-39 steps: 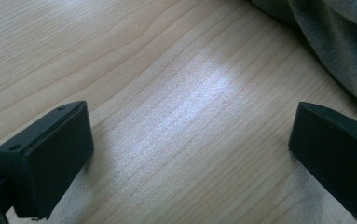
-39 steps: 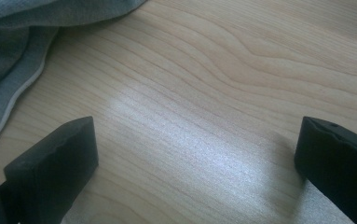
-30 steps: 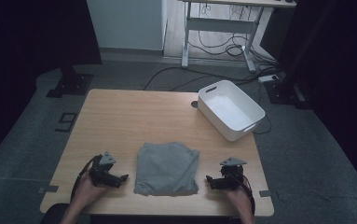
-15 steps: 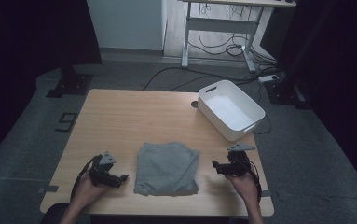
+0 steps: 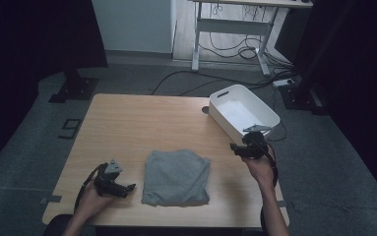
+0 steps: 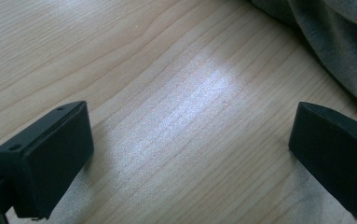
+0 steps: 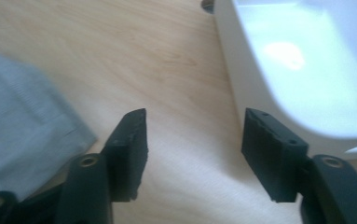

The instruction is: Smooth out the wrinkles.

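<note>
High view: wooden table (image 5: 141, 123) seen mid-frame; folded grey cloth (image 5: 177, 177) lies flat at lower centre; white bin (image 5: 243, 113) sits at the table's upper right corner.
Left gripper (image 5: 125, 188): seen lower left of the high view, just beside the cloth's left edge, apart from it.
Left jaws: stand wide, bare wood between them in the left gripper view (image 6: 190, 154); cloth (image 6: 334, 51) is seen at upper right of that frame, untouched.
Right gripper (image 5: 234, 148): seen right of centre in the high view, between cloth and bin, near the bin's front wall.
Right jaws: about half apart, have just been closing; nothing is held between them (image 7: 192, 149).
Right gripper view: cloth (image 7: 22, 121) is placed at left, bin (image 7: 297, 70) at upper right, wood between.
Cloth place: on the table, held by neither gripper; bin is seen empty.
Step judged: cloth not yet picked up; a lift into the bin is likely wanted.
Risk 1: the fold could be undone if only the top layer is pinched.
Risk 2: the bin could be knocked or pushed off the corner by the right gripper, so close to its wall.
Risk 3: cloth could be dragged across the wood if one side is lifted alone.
Writing: no brand, label or text can be read.
</note>
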Available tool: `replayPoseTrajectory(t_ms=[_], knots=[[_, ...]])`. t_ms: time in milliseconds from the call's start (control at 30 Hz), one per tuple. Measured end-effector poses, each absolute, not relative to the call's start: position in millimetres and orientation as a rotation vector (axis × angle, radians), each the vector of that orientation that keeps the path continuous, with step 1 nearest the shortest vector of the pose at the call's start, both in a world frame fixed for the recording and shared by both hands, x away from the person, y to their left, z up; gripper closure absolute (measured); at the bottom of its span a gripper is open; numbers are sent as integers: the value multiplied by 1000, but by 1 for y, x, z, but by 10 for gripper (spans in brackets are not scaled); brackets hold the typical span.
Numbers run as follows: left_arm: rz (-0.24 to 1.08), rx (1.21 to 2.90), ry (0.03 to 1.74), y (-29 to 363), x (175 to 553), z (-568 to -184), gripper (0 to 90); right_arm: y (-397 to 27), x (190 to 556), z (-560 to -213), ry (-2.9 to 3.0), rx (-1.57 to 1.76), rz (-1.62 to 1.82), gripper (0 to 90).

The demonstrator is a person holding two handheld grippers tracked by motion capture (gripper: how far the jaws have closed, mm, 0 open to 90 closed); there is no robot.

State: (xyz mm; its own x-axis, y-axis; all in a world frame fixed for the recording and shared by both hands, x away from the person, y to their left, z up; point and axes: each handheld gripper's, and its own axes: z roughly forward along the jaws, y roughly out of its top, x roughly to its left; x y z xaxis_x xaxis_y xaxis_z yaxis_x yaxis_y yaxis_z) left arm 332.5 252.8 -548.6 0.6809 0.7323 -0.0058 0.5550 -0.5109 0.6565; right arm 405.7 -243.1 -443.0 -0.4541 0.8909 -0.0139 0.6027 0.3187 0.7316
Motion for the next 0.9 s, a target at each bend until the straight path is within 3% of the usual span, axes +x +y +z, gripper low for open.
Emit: replayPoseTrajectory(t_ms=[533,900], knots=[[360,2253,985,253,332,-549,0,-243,463,-449,2168,1367,838,559],[361,2253,984,253,332,-549,0,-249,476,-459,2183,1387,798,778]])
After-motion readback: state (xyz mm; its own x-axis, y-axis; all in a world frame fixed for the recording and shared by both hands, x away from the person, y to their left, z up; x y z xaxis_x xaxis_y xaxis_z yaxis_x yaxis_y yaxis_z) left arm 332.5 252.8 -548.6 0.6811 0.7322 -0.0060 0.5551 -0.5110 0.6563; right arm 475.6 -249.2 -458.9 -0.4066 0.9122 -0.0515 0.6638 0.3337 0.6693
